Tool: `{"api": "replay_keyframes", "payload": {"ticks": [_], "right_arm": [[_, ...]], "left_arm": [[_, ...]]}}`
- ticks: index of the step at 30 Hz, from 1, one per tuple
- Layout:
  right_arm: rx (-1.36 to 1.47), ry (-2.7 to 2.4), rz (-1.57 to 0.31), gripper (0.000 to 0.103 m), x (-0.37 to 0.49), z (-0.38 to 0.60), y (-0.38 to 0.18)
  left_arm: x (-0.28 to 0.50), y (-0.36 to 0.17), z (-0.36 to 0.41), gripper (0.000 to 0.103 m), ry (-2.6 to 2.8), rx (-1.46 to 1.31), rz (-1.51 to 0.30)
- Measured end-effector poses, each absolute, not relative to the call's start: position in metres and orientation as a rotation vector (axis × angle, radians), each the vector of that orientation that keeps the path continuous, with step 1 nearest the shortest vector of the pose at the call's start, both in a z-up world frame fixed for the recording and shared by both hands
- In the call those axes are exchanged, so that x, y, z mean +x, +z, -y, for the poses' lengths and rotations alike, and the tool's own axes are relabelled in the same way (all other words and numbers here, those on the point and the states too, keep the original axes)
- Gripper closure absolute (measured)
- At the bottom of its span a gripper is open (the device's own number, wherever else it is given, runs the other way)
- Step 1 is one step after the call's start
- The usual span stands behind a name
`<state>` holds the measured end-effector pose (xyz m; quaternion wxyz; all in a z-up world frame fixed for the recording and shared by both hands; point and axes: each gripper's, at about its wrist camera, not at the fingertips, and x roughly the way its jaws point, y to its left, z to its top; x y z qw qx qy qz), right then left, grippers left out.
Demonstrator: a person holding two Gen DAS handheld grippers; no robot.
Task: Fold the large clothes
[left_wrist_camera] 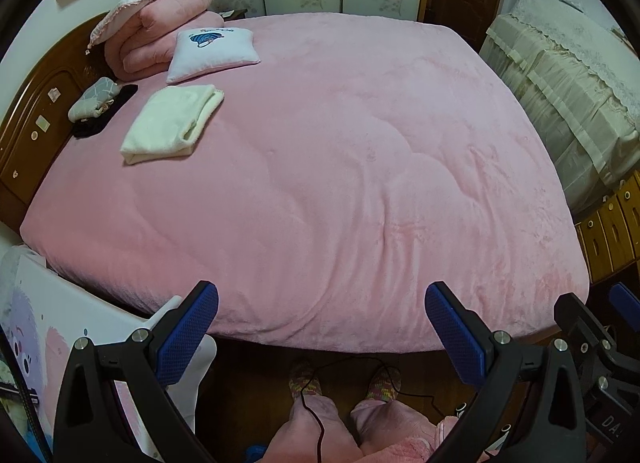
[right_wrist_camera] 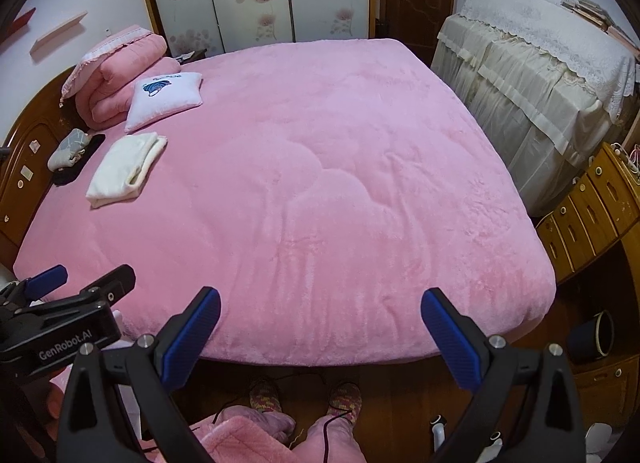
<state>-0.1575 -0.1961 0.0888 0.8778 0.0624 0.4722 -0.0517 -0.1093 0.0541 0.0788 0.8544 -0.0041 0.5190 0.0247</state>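
The cream folded garment (left_wrist_camera: 172, 125) lies flat on the pink bed cover (left_wrist_camera: 360, 183), far left, near the white pillow (left_wrist_camera: 214, 55) and wooden headboard (left_wrist_camera: 36, 119). The left gripper (left_wrist_camera: 322, 323) and right gripper (right_wrist_camera: 320, 327) hang wide open, holding nothing, over the bed's near edge. Reaching that far could drag the fluffy cover and mess up the neat fold.
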Motion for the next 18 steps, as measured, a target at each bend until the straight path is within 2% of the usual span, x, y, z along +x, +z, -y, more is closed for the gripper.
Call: {"api": "replay_keyframes", "payload": {"ticks": [18], "right_arm": [[0.127, -0.101, -0.996, 0.000, -0.1616, 0.1894, 0.0883]], "left_arm": [[-0.1160, 0.0745, -0.0596, 0.001, 0.056, -0.028, -1.117]]}}
